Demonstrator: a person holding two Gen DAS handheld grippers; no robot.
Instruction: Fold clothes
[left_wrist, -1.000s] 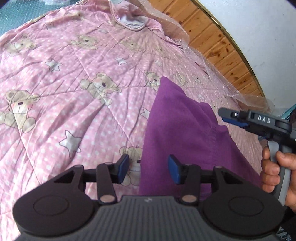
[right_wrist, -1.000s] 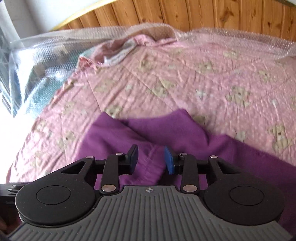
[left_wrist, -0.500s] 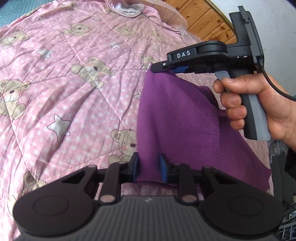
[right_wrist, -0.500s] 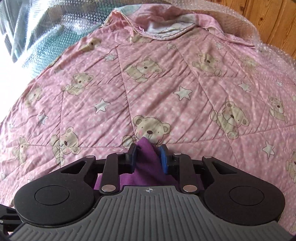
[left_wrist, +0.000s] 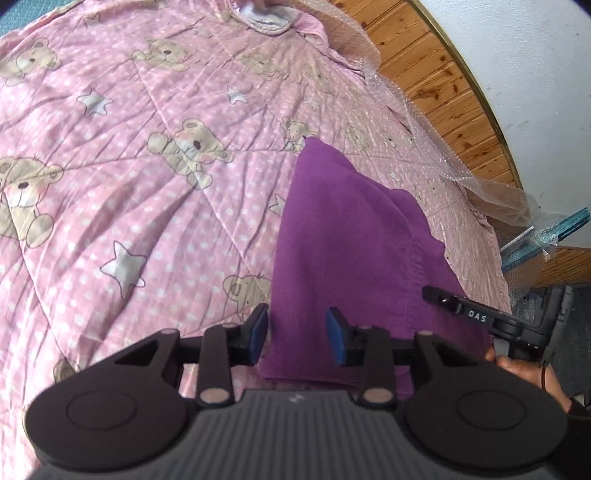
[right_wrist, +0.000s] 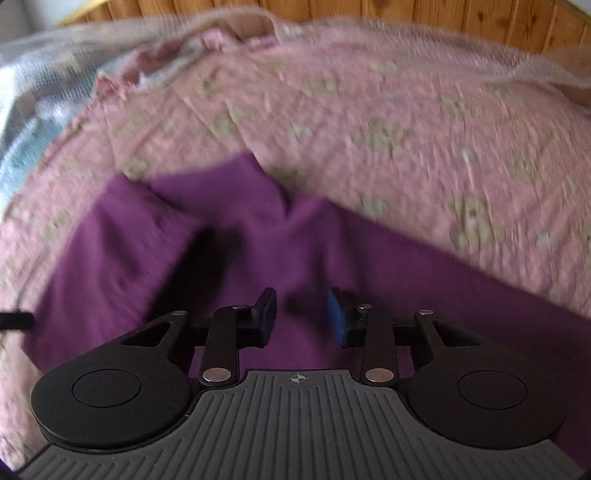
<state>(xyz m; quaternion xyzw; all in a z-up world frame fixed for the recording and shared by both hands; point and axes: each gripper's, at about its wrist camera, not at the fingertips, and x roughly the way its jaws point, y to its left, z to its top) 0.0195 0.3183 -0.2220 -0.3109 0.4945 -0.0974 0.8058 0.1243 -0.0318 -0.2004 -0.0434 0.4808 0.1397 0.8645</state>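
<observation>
Lying under both opening grippers, purple garment seemingly unpinched, right view blurred

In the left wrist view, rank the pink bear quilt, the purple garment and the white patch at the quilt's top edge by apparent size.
1. Pink bear quilt: fills most of the frame.
2. Purple garment: a narrower strip lying on the quilt.
3. White patch: smallest, though it is far from the camera and partly cut off, so its true size is unsure.

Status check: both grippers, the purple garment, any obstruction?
Left gripper and right gripper opening, empty. Purple garment folded on bedspread. Nothing blocking.
</observation>
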